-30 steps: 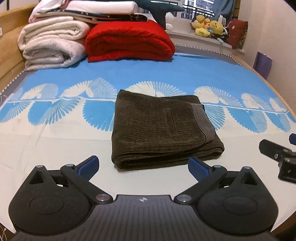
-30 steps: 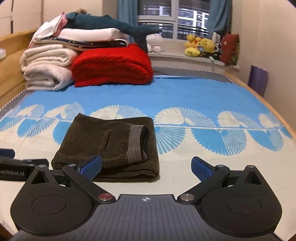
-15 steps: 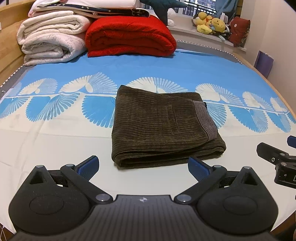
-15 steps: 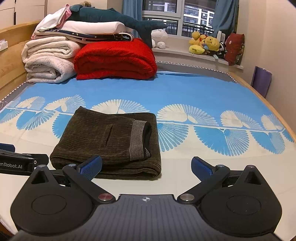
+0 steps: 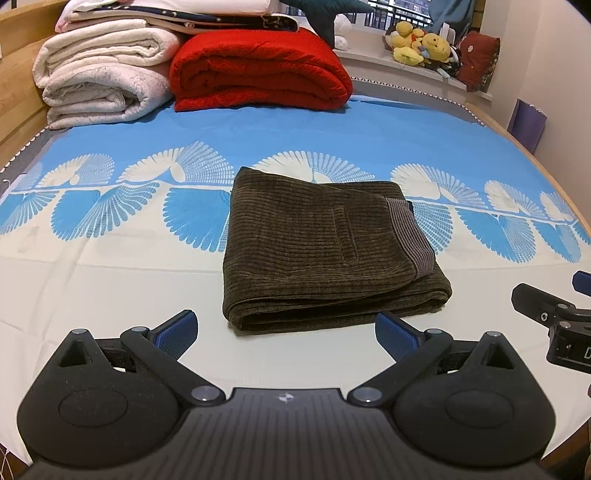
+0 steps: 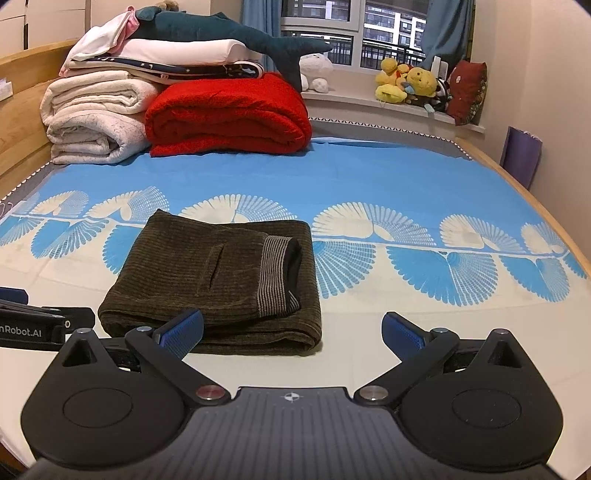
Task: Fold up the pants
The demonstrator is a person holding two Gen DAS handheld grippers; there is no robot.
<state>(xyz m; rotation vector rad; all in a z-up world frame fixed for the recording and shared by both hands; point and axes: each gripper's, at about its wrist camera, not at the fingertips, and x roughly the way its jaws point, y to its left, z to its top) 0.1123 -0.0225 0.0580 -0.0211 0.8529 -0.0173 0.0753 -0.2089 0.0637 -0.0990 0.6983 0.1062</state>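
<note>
The dark olive corduroy pants (image 5: 325,251) lie folded in a compact rectangle on the blue and white bed sheet (image 5: 110,280), with the striped waistband on the right side. They also show in the right wrist view (image 6: 218,280). My left gripper (image 5: 286,332) is open and empty, just in front of the pants' near edge. My right gripper (image 6: 291,334) is open and empty, in front of the pants and to their right. Neither touches the cloth.
A red blanket (image 5: 258,70) and rolled white quilts (image 5: 99,81) are stacked at the head of the bed. A plush shark (image 6: 236,33) lies on the stack. Plush toys (image 6: 410,83) sit on the window sill. The wooden bed edge (image 6: 546,210) runs along the right.
Both grippers have drawn back and risen slightly, staying open. The folded pants have not moved.
</note>
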